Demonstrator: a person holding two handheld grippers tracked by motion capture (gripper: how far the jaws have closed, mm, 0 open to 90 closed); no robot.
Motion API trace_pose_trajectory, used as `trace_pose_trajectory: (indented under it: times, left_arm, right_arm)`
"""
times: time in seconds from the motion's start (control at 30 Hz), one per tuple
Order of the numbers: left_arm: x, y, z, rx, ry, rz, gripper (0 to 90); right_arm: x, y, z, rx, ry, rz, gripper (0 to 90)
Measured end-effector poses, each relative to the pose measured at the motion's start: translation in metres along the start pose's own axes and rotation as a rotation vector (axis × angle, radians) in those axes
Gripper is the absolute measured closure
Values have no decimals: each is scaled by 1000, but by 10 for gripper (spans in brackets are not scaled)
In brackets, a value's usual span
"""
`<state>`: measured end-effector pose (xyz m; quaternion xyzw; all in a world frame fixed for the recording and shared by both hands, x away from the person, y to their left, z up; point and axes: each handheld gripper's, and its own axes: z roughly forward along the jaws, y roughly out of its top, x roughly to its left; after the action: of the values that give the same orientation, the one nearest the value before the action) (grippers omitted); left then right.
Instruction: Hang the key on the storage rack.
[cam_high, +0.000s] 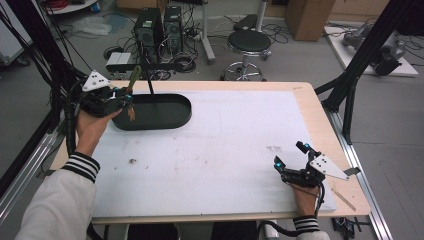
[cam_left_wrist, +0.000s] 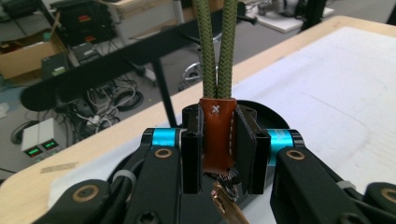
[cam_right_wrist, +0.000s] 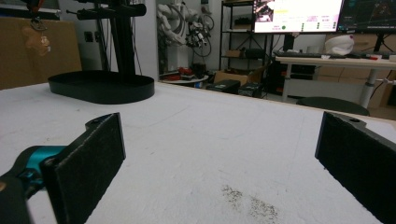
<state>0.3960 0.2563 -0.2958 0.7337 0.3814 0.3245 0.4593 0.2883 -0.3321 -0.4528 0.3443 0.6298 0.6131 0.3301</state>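
My left gripper (cam_high: 122, 96) is held above the left end of a black oval tray (cam_high: 185, 117), shut on a key fob. In the left gripper view the jaws clamp the fob's brown leather tab (cam_left_wrist: 217, 135) from both sides. A doubled olive-green cord (cam_left_wrist: 215, 46) rises from the tab, and a copper-coloured key (cam_left_wrist: 227, 207) hangs below it. The cord (cam_high: 134, 77) and the key (cam_high: 131, 114) also show in the high view. My right gripper (cam_high: 290, 155) rests low at the table's near right, open, its black pads (cam_right_wrist: 88, 158) wide apart over bare white mat.
A thin black post (cam_high: 150, 87) with a crossbar (cam_high: 150, 66) stands in the tray. The white mat (cam_high: 225, 140) covers most of the wooden table (cam_high: 320, 115). A stool (cam_high: 248, 42) and computer cases (cam_high: 157, 27) stand on the floor beyond the far edge.
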Motion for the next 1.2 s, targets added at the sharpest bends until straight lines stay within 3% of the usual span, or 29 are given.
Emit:
trace_pose_trajectory:
  times: [0.23, 0.37, 0.6, 0.67, 1.2]
  left_arm:
    - [4, 0, 5, 5, 58, 2, 736]
    - [12, -3, 13, 9, 85, -22, 736]
    - [21, -6, 27, 22, 94, -38, 736]
    - [23, -8, 30, 12, 88, -72, 736]
    - [31, -17, 48, 43, 121, -85, 736]
  right_arm:
    - [0, 0, 0, 0, 1, -1, 5]
    - [0, 0, 0, 2, 1, 3, 5]
    - [0, 0, 0, -4, -1, -4, 4]
    - [0, 0, 0, 0, 0, 1, 5]
    - [1, 0, 0, 2, 1, 6, 4]
